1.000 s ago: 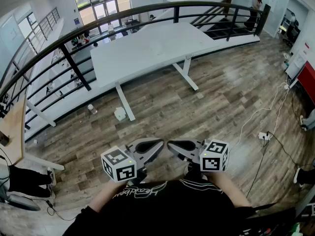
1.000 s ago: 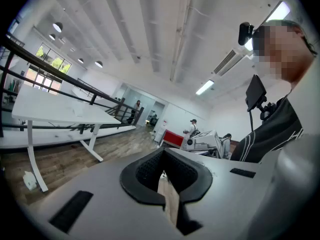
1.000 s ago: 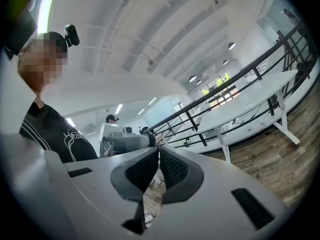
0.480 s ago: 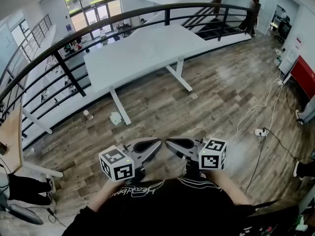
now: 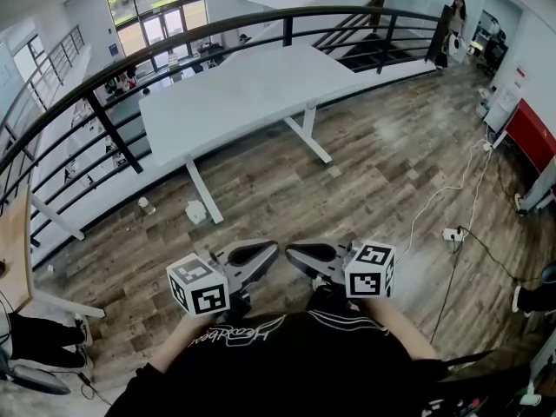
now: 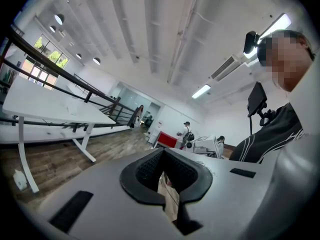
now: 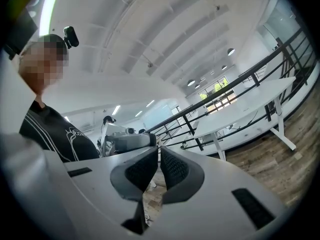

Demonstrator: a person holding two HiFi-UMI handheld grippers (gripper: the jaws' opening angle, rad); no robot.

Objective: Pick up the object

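No object for picking up stands out in any view. In the head view I hold both grippers close to my chest, their tips pointing at each other. My left gripper (image 5: 268,252) is shut with nothing between its jaws, as the left gripper view also shows (image 6: 163,160). The right gripper (image 5: 294,253) is likewise shut and empty, its pads nearly touching in the right gripper view (image 7: 158,152). Both hang above the wooden floor (image 5: 373,172), well short of the long white table (image 5: 252,85), whose top looks bare.
A black railing (image 5: 104,120) curves behind the table. A white box (image 5: 197,212) and a small bottle (image 5: 146,205) lie on the floor by a table leg. A power strip with cables (image 5: 452,233) lies at right, near a red cabinet (image 5: 526,137). A person (image 5: 456,24) stands far back.
Both grippers keep the same shut pose in front of my chest. The head view has drifted, so the table and floor items sit slightly further left than before.
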